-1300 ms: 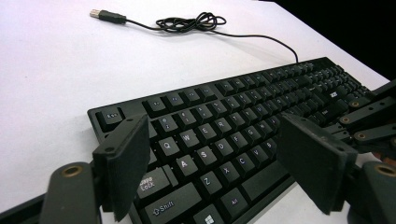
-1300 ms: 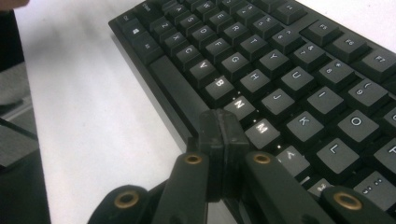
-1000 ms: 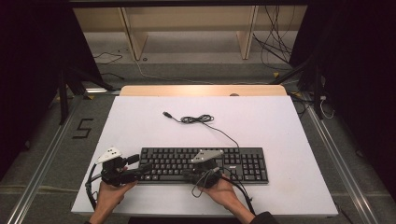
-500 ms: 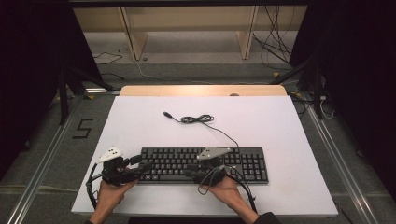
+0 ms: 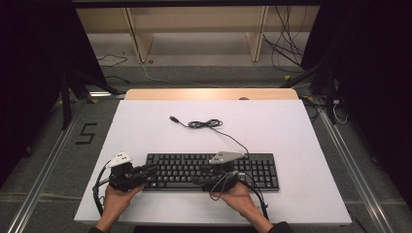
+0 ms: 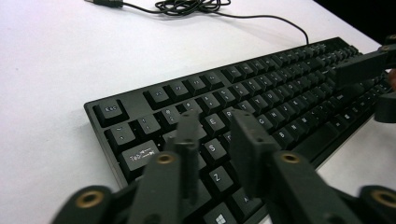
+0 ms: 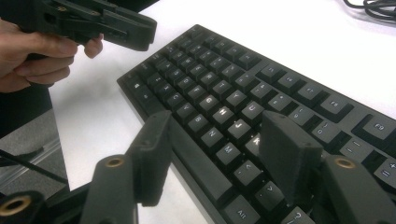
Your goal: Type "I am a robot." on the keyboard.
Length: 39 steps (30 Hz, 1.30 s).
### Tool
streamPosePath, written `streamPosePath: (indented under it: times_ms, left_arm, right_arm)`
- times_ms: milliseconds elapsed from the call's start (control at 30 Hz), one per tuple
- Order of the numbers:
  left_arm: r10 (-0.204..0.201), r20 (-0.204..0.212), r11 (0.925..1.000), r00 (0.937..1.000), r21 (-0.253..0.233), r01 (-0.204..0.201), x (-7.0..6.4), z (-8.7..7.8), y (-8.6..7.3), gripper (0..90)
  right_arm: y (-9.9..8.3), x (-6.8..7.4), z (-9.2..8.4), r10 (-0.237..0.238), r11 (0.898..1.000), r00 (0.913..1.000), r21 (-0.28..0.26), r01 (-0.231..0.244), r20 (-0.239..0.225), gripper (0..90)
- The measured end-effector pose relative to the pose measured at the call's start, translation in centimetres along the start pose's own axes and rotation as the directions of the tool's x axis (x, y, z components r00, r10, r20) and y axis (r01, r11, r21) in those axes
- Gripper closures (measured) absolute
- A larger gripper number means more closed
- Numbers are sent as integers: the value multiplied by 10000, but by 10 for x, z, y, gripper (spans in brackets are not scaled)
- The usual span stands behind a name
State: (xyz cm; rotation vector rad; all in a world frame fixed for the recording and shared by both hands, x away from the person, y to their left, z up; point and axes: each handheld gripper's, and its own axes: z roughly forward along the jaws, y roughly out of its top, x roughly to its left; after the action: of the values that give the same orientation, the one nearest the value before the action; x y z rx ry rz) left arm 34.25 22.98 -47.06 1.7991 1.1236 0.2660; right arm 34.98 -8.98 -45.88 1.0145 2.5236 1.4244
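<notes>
Left gripper (image 6: 215, 140), jaws narrowed, seemingly just above keyboard (image 6: 261, 93) keys.

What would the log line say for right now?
left gripper: over keyboard left end, jaws just closing, nothing gripped | right gripper: over keyboard middle, jaws just opening, nothing gripped | cable: loose on table

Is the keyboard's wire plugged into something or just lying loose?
Loose. The wire from the keyboard lies bunched on the white table, and its plug rests bare on the tabletop.
</notes>
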Motion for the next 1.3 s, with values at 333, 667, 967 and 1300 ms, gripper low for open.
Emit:
streamPosePath:
  times_ms: [333, 667, 967, 1300]
  left_arm:
    - [-3, -313, 9989, 9995, 463, 17, 4, 6, 2, 888]
    - [84, -281, 9959, 9996, 898, -58, 3, 14, 2, 889]
    - [155, -327, 9918, 9993, 1273, -112, 2, 22, 2, 889]
    - [51, -331, 9872, 9994, 1592, 2, 4, 26, -1, 892]
  right_arm:
    - [-1, 1, -4, 22, 9999, 10000, -129, -22, -15, 384]
    - [-2, 2, -5, 5, 9999, 10000, -107, -6, -23, 365]
    - [-2, 2, -6, 6, 9999, 10000, -111, -7, -27, 358]
    - [-2, 3, -7, -29, 9999, 10000, -125, 29, -7, 358]
